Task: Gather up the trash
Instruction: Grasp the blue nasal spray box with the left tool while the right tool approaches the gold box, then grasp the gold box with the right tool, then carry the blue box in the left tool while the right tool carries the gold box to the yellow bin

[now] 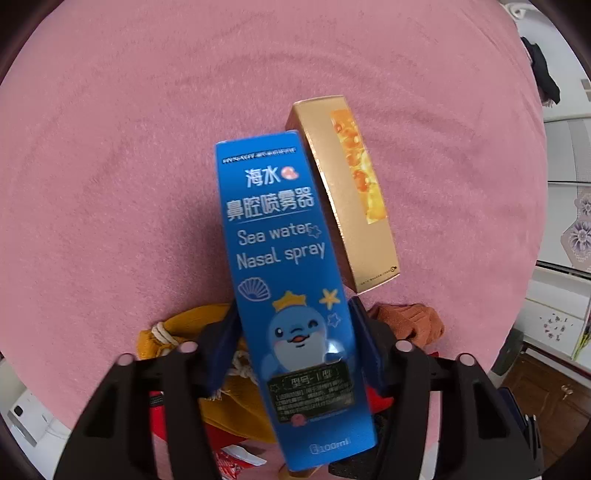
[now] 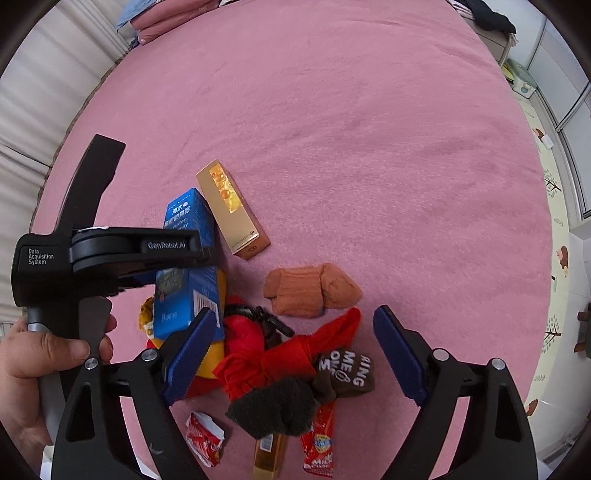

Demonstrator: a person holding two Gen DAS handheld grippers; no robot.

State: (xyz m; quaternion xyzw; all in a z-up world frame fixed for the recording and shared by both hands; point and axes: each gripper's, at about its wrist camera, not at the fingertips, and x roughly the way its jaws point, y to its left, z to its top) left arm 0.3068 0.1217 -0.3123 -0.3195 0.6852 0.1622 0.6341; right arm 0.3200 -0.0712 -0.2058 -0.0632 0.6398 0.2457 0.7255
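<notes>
My left gripper point(image 1: 295, 325) is shut on a blue nasal spray box point(image 1: 284, 258) and holds it above the pink bed cover; the box also shows in the right wrist view point(image 2: 190, 258), under the left gripper point(image 2: 173, 254). A gold box point(image 1: 351, 192) lies just beyond it on the cover, also in the right wrist view point(image 2: 231, 210). My right gripper point(image 2: 295, 350) is open and empty above a pile of socks. A crumpled red wrapper point(image 2: 205, 437), a red candy wrapper point(image 2: 317, 441) and a small gold box point(image 2: 267, 456) lie near the front edge.
A brown sock roll point(image 2: 312, 290), a red sock point(image 2: 291, 354), a dark sock point(image 2: 275, 406), a brown lettered sock point(image 2: 347, 371) and a yellow pouch point(image 1: 184, 332) lie in the pile. The pink bed cover point(image 2: 369, 147) stretches far behind. Folded bedding point(image 2: 166, 18) sits at the back left.
</notes>
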